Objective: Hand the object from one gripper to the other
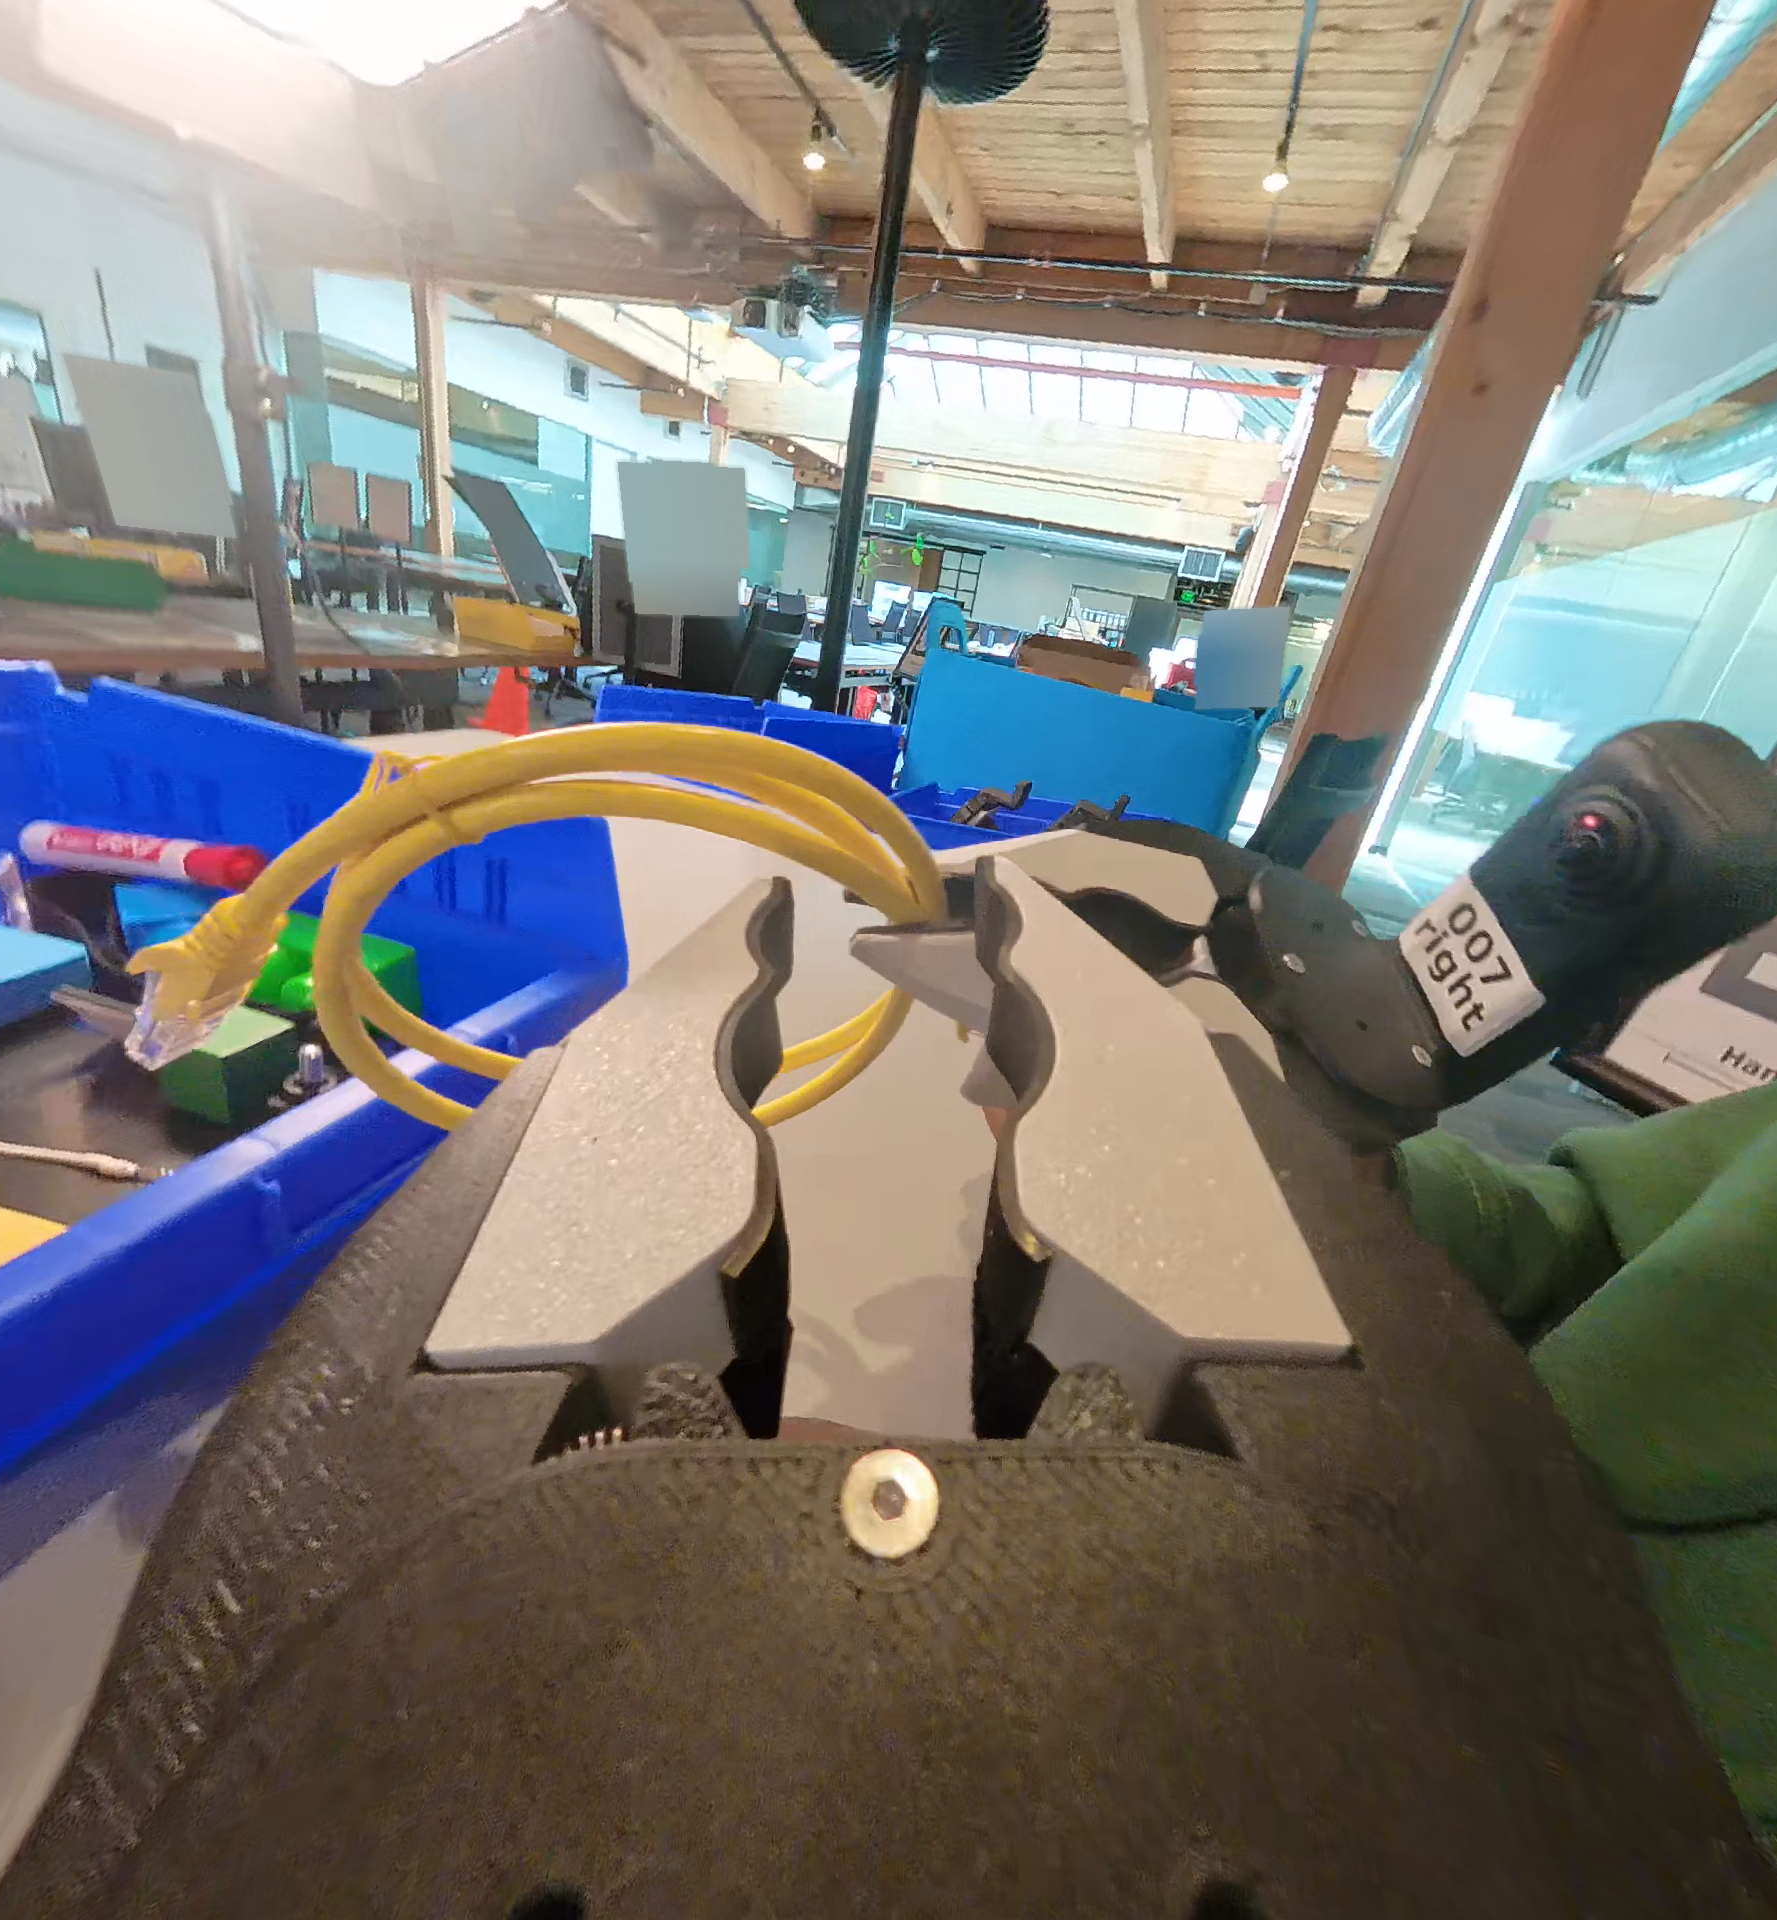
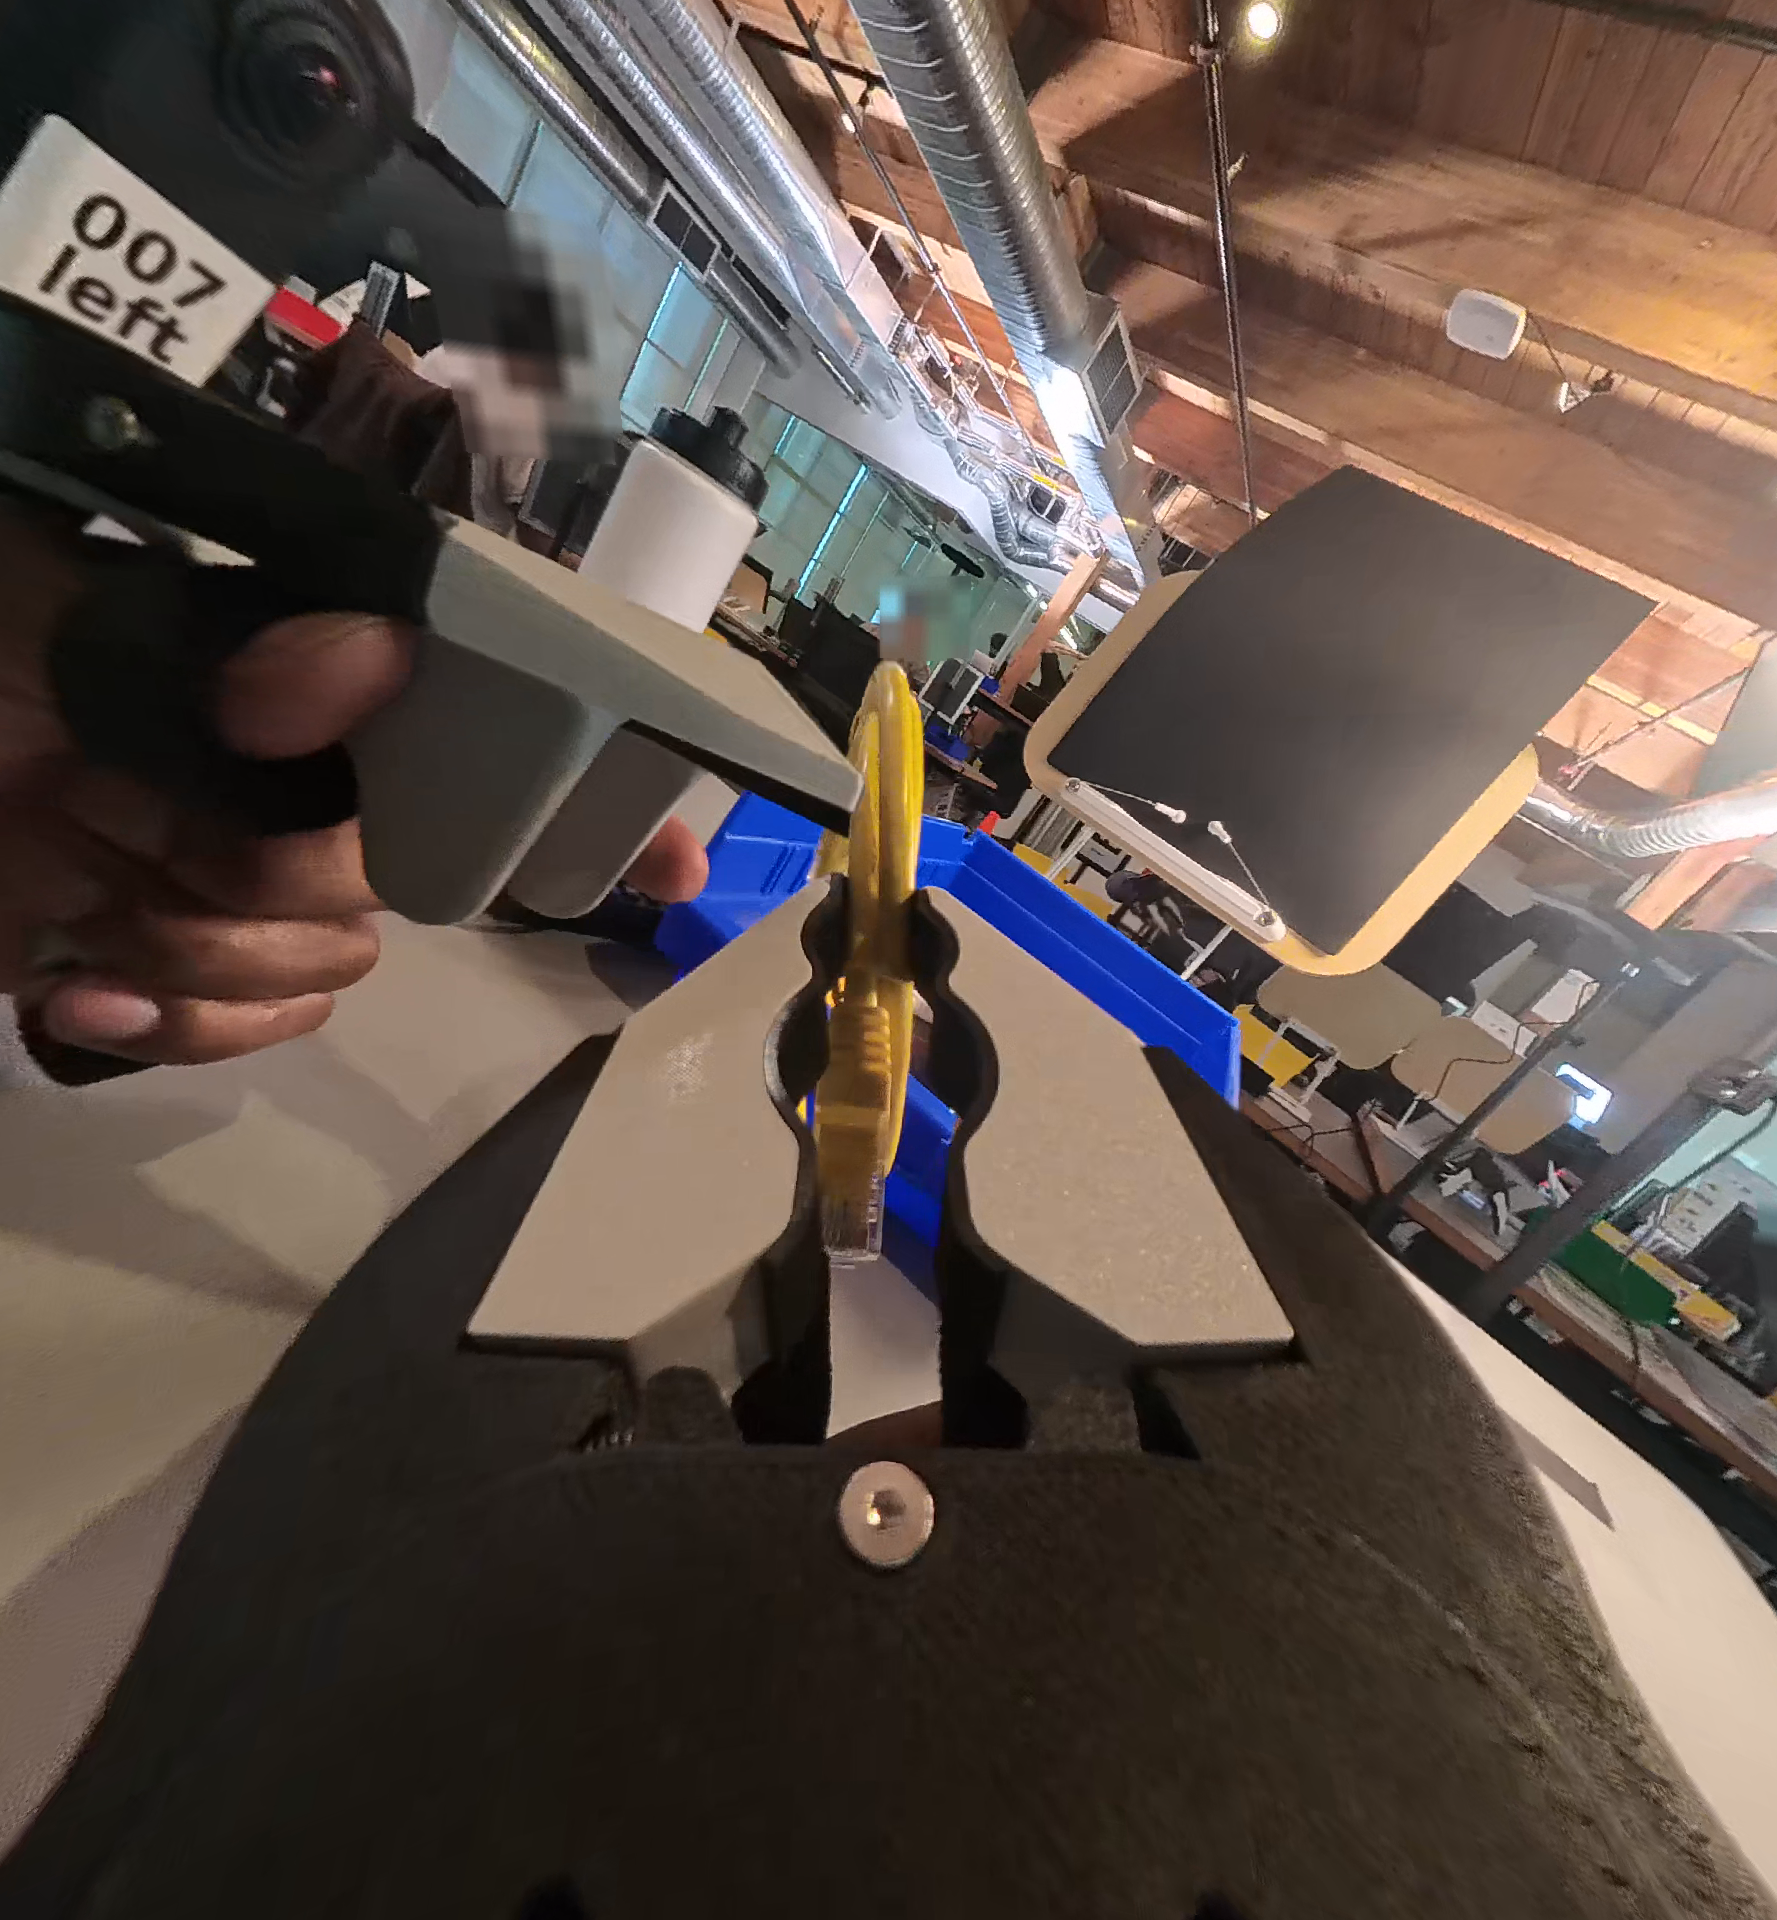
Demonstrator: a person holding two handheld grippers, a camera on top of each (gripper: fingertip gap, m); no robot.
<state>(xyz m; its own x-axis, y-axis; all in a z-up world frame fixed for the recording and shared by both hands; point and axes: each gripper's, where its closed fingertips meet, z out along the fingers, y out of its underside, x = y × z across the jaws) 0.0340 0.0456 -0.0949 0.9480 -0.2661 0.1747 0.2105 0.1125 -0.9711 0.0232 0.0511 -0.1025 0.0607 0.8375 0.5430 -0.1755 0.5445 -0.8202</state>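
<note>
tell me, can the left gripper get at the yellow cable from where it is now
Probably yes. The left gripper is open, and the coiled yellow cable hangs just past its fingertips with nothing between them. The right gripper is shut on the cable's near side, so the left should close on the free loop beside it.

Coiled yellow cable (image 1: 593, 831), pinched, clear plug dangling

In the left wrist view the left fingers (image 1: 1019, 1039) hide the lower loop of the cable (image 1: 593, 769) and the right gripper (image 1: 925, 920) where it meets it. At 9 o'clock the blue bin (image 1: 240, 1226) is cut off. In the right wrist view the cable (image 2: 884, 790) shows edge-on; mosaic patches blur the background.
</note>
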